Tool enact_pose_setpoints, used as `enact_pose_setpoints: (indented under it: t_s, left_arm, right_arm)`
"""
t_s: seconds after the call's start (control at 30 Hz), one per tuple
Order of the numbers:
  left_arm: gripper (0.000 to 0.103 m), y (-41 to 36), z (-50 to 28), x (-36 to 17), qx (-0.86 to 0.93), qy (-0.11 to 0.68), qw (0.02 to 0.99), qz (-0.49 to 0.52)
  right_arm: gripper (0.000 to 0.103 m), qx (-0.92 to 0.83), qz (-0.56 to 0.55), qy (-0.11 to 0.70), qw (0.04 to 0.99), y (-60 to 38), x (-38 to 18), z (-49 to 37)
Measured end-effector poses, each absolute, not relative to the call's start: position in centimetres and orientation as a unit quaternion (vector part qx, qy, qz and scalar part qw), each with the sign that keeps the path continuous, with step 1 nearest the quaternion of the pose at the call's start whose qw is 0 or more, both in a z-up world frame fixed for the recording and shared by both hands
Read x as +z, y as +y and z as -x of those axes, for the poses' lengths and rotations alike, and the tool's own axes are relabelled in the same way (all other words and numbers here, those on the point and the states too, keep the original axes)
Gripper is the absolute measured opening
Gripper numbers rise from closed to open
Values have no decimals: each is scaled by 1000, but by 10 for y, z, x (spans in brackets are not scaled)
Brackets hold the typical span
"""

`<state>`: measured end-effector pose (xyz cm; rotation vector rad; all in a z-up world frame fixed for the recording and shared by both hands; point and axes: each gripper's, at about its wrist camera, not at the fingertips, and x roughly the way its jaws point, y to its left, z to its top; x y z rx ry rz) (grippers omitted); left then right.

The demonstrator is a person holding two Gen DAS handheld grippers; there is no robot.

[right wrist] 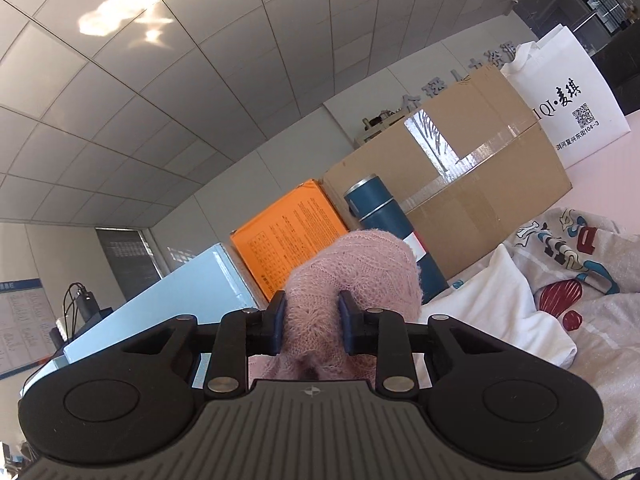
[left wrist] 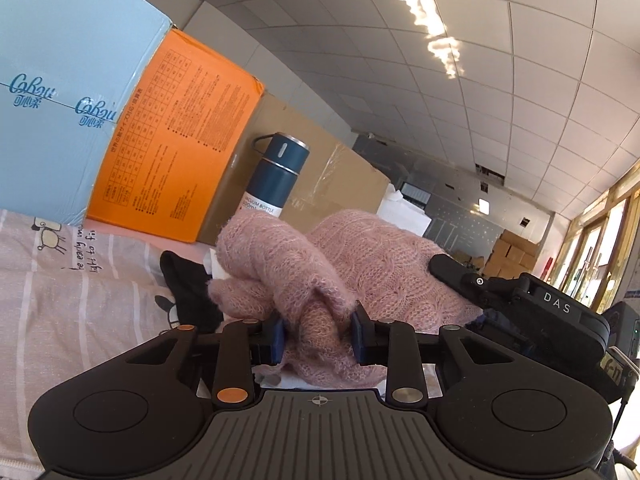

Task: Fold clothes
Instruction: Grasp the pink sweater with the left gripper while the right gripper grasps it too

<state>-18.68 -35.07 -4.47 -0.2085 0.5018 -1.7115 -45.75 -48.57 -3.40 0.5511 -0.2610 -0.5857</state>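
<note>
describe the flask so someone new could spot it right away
Find the row of boxes at the back: an orange box next to a brown box. The flask stands upright before where they meet, behind the pink sweater. It is the only dark blue cylinder, steel-rimmed.

A dark blue vacuum bottle [left wrist: 276, 176] stands upright at the far side of the bed's pink patterned sheet [left wrist: 60, 280], against a taped brown cardboard box [right wrist: 472, 184]. To its left sit an orange box [left wrist: 172, 144] and a pale blue carton [left wrist: 60, 92]; a white printed bag [right wrist: 568, 96] stands beyond the brown box's right end
</note>
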Motion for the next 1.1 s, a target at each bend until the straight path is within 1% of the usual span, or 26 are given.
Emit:
enact_pose_setpoints:
  t_s: [0.17, 0.33, 0.57, 0.7, 0.83, 0.93, 1.03, 1.07, 1.1]
  left_arm:
    - [29, -309, 165, -36, -747, 221, 620, 92]
    - [29, -247, 132, -26, -733, 204, 642, 93]
    - [29, -155, 79, -13, -686, 159, 703, 98]
    - [26, -114, 53, -7, -650, 144, 738, 107]
    - [25, -76, 31, -7, -608, 138, 774, 107]
    - [25, -60, 22, -11, -588, 147, 789, 94]
    - [26, -49, 17, -24, -584, 180, 788, 79]
    - [27, -45, 15, -30, -583, 194, 785, 77]
    - [31, -42, 14, -34, -584, 206, 782, 74]
  right_arm:
    - [25, -225, -283, -123, 924, -451, -14, 438]
    - [25, -171, -288, -112, 936, -409, 3, 407]
    - [25, -101, -300, -62, 947, -355, 11, 336]
    - [24, -79, -310, -22, 947, -330, 15, 288]
    - [24, -69, -306, 11, 950, -304, 18, 235]
    - [23, -60, -295, 31, 953, -292, 15, 205]
    - [23, -81, -272, 64, 957, -287, 7, 189]
    - [23, -100, -263, 82, 956, -287, 4, 188]
    - [24, -116, -256, 96, 955, -288, 1, 190]
